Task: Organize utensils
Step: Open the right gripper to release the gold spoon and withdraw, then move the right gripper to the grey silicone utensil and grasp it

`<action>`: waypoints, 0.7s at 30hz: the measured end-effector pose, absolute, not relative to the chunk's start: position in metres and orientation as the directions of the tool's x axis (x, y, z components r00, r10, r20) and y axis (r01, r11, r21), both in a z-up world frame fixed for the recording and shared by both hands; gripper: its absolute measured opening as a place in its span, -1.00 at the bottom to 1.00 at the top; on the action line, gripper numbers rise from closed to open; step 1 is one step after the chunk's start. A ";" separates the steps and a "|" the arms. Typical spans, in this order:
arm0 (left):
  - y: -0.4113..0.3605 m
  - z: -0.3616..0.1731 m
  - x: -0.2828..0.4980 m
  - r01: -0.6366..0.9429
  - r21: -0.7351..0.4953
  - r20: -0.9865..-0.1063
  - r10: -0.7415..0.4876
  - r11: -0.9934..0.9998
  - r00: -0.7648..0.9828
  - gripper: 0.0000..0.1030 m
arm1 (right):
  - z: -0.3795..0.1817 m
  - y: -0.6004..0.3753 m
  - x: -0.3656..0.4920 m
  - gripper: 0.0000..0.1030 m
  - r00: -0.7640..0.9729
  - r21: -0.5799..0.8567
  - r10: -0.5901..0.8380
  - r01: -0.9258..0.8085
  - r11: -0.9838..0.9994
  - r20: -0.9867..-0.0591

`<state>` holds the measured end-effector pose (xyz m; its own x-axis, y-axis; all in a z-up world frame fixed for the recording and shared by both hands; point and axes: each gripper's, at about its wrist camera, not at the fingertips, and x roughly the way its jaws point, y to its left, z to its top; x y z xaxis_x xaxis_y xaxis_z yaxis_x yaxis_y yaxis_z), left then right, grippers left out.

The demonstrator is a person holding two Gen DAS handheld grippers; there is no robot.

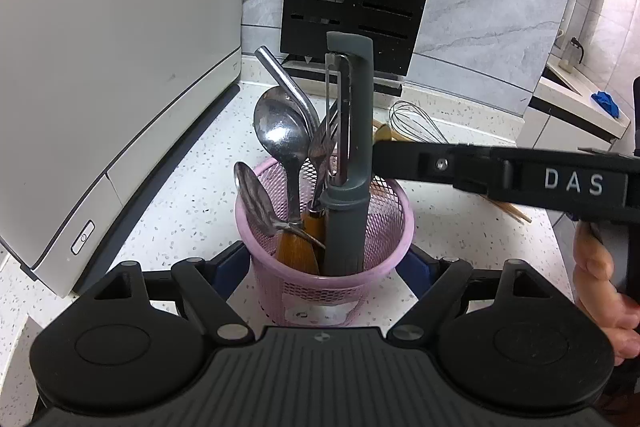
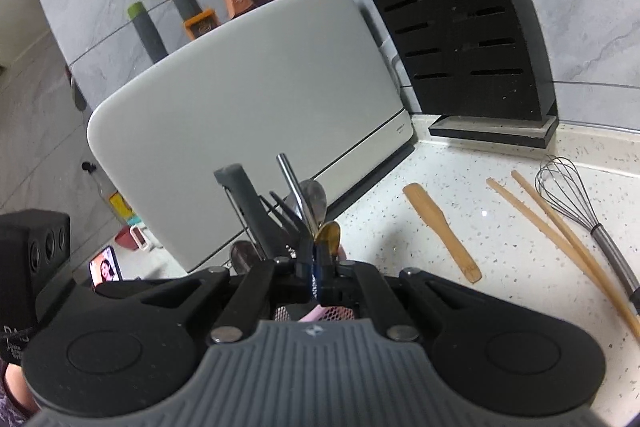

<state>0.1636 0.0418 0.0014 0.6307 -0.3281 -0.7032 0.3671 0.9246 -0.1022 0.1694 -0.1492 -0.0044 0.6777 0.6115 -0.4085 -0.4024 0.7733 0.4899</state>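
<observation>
Utensils are shown standing in a pink mesh plastic basket (image 1: 328, 267) on the speckled white tabletop (image 1: 192, 187): a grey-handled peeler (image 1: 350, 155), steel spoons and a fork. The left hand-held gripper (image 1: 324, 267) is held apart around the basket, its blue pads clear of the wall. The right hand-held gripper (image 2: 320, 267) is pressed together above the rim. An unsteadied basket could be tipped by the tall peeler. Bamboo chopsticks (image 2: 560, 231), a bamboo spatula (image 2: 444, 231) and a wire whisk (image 2: 576, 203) are left outside.
</observation>
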 end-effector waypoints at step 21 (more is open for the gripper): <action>0.034 -0.003 0.165 0.336 -0.099 -0.668 -0.312 0.937 0.675 0.94 | 0.039 -0.165 0.194 -0.22 0.762 0.281 0.447 -0.352 0.893 -0.469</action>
